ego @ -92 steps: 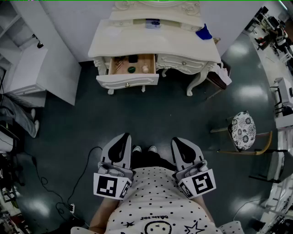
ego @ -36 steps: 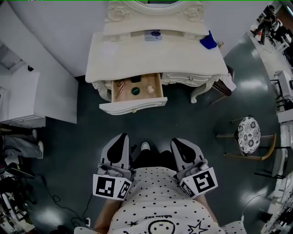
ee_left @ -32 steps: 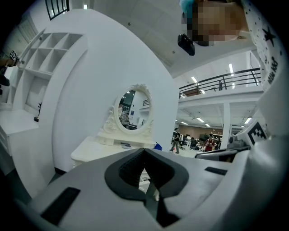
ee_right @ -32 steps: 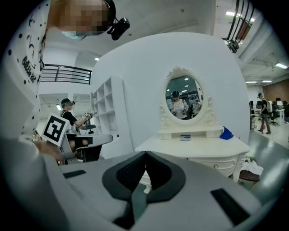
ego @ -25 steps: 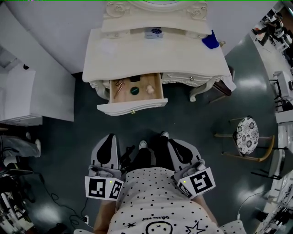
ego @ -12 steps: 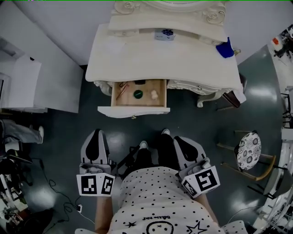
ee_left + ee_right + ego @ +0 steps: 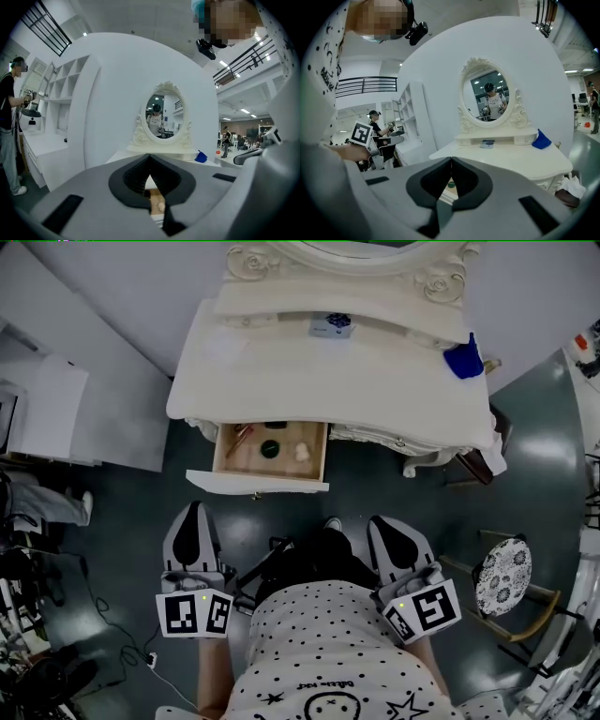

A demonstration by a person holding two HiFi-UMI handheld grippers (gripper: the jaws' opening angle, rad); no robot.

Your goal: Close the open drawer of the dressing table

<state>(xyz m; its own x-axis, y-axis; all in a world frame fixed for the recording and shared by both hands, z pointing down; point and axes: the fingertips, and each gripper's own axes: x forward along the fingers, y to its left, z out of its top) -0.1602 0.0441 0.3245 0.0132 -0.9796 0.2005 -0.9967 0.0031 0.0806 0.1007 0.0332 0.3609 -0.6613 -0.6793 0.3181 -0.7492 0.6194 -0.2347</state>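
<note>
The cream dressing table (image 7: 328,371) stands ahead against the wall, its oval mirror (image 7: 162,115) facing me. Its left drawer (image 7: 255,482) is pulled out, showing a wooden bottom with a green round thing (image 7: 270,448), a pale lump (image 7: 302,452) and a pinkish tool (image 7: 242,435). My left gripper (image 7: 191,510) is shut and empty, short of the drawer front and a little left of it. My right gripper (image 7: 384,521) is also shut and empty, to the right of the drawer. Through the shut left gripper (image 7: 150,160) I see a strip of the drawer's inside; the right gripper (image 7: 451,161) points at the tabletop.
A blue cloth (image 7: 463,360) and a small box (image 7: 333,326) lie on the tabletop. A stool with a patterned seat (image 7: 503,576) stands at the right. White shelving (image 7: 47,418) is at the left, and cables (image 7: 122,652) lie on the floor there.
The person has walked up to the dressing table, so the drawer is nearer. The left gripper has swung out to the left. Both grippers stay shut.
</note>
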